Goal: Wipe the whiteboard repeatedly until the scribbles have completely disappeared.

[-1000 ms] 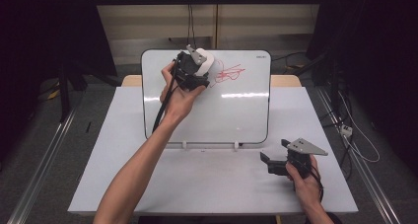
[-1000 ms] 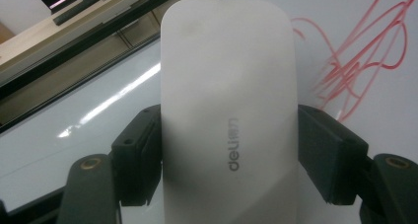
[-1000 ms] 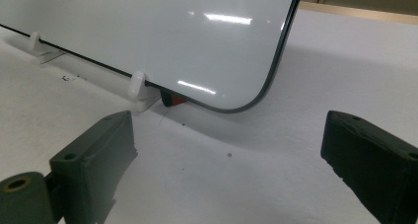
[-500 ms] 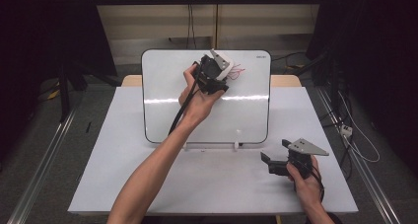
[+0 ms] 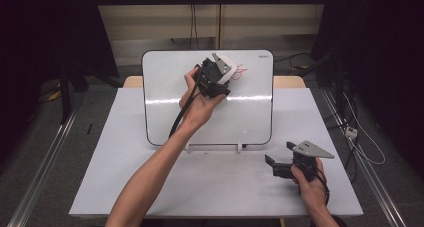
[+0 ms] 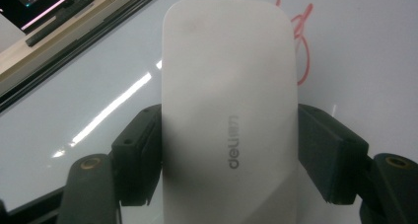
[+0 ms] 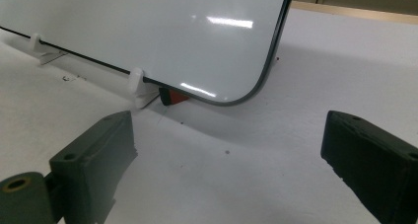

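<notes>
Left gripper (image 5: 223,69) pinched the white eraser (image 6: 229,110), held flat against the upright whiteboard (image 5: 170,87) near its far right, beside red marks (image 6: 300,51). Right gripper (image 5: 280,163) rested on the table (image 5: 125,152), near right, jaws spread, nothing between.

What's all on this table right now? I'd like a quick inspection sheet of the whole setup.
Surface: white table, bare in front.
Job's things: whiteboard standing in clips, red marks top right; white eraser beside them.
Clutter: small red piece under the board's corner.
Grippers: left gripper shut on the eraser; right gripper open, resting on the table.
Cables: black cable trailing from the left gripper.
Surroundings: dark curtains, floor cables.
</notes>
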The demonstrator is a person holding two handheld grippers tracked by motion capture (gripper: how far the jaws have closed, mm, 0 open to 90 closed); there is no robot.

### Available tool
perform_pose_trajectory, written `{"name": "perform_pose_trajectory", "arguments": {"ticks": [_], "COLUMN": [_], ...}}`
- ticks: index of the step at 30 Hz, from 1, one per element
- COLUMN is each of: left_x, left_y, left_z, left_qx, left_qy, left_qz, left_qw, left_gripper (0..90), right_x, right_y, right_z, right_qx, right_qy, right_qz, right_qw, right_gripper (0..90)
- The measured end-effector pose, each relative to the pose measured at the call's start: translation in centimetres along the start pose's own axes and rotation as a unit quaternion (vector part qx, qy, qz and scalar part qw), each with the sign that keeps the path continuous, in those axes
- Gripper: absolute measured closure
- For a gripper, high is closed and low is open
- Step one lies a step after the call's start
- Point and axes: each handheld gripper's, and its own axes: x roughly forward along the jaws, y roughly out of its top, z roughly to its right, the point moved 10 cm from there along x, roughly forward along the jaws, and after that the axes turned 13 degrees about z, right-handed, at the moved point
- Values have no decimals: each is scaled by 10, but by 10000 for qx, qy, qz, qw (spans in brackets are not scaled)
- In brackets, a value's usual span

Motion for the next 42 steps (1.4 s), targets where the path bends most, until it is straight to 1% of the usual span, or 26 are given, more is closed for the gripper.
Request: {"name": "perform_pose_trajectory", "arguments": {"ticks": [3,5,7,11,13,17,18,20,23,27,30,32,39,42], "left_x": [-3,-4,-3,1,2,3,3,4,6,11,14,15,13,11], "left_y": [0,0,1,3,5,6,6,7,9,11,14,15,14,12], "left_z": [-8,-14,-16,-13,-12,-11,-10,-9,-2,13,23,26,25,20], "left_qx": [-26,-112,-207,-123,-185,-167,-194,-182,-136,-6,76,119,74,102], "left_qy": [68,116,113,180,181,199,190,150,115,-5,-50,-46,-129,-87], "left_qz": [-10,-7,-18,-43,-34,-33,-17,-16,5,3,-20,-15,31,3], "left_qw": [10000,9999,9997,9998,9997,9997,9996,9997,9998,10000,10000,9999,9999,9999], "left_gripper": [310,310,310,309,309,308,308,308,307,307,306,306,306,309], "right_x": [0,0,1,1,1,1,1,2,2,2,2,1,0,-1], "right_y": [0,0,0,0,0,0,0,0,0,0,0,0,0,0], "right_z": [0,0,0,-1,-1,-1,-1,-1,-2,-1,-1,-1,-1,-1], "right_qx": [-4,-6,-10,-10,-3,-16,-16,-13,-7,-9,-1,-13,5,-22], "right_qy": [11,1,11,17,11,28,32,24,31,21,32,26,22,28], "right_qz": [5,-8,2,3,1,2,-3,-7,-2,-7,1,2,8,20], "right_qw": [10000,10000,10000,10000,10000,10000,10000,10000,10000,10000,10000,10000,10000,10000], "right_gripper": [59,59,59,59,59,59,59,59,59,59,59,59,59,59]}}
